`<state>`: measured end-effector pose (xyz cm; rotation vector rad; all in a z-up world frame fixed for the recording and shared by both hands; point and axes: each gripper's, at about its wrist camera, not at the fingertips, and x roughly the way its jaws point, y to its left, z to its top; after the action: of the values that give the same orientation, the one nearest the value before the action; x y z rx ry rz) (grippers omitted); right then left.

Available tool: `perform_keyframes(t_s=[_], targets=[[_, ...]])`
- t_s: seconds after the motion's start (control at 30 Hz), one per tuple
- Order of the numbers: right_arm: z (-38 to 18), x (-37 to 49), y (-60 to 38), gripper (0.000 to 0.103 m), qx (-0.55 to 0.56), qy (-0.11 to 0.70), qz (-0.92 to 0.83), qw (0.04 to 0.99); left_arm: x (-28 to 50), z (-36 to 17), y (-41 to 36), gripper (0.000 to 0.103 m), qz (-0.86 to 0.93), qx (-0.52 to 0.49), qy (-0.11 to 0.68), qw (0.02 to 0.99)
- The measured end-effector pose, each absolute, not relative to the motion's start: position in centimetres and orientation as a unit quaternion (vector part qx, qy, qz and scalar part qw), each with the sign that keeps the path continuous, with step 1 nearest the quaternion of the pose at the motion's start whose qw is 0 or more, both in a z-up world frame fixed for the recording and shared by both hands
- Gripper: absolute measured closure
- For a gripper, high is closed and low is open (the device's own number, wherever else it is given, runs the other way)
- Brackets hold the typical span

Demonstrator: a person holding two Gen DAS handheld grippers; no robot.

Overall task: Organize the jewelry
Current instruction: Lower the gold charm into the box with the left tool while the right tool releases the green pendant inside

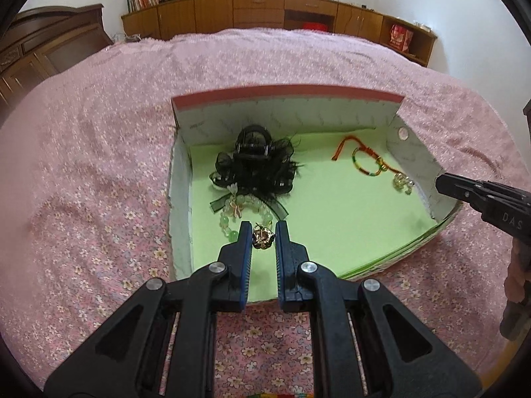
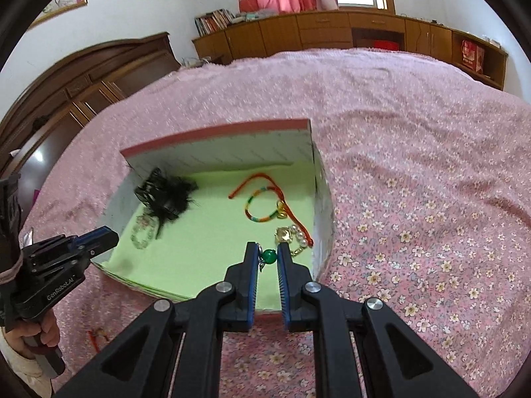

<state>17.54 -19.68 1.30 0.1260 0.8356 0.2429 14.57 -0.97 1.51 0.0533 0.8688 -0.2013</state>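
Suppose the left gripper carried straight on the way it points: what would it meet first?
Probably the pale green bead bracelet on the box's green lining, just beyond the left gripper shut on a gold trinket; the black hair clip lies behind it. Depth is uncertain.

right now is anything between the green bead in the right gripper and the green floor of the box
Nothing visible blocks it. The right gripper holds the round green bead over a bare patch of the open cardboard box's green floor; the pearl-and-gold piece lies just to the right of it.
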Motion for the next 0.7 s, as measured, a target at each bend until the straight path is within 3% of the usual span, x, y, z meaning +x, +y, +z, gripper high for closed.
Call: perform_keyframes(t_s=[0.7], targets=[[-0.6,19.1,-19.5,0.091,0.022,0.439,0.103,0.892,15.8,-0.6,-0.5,0.097,-0.093,0.013,0.455,0.885]])
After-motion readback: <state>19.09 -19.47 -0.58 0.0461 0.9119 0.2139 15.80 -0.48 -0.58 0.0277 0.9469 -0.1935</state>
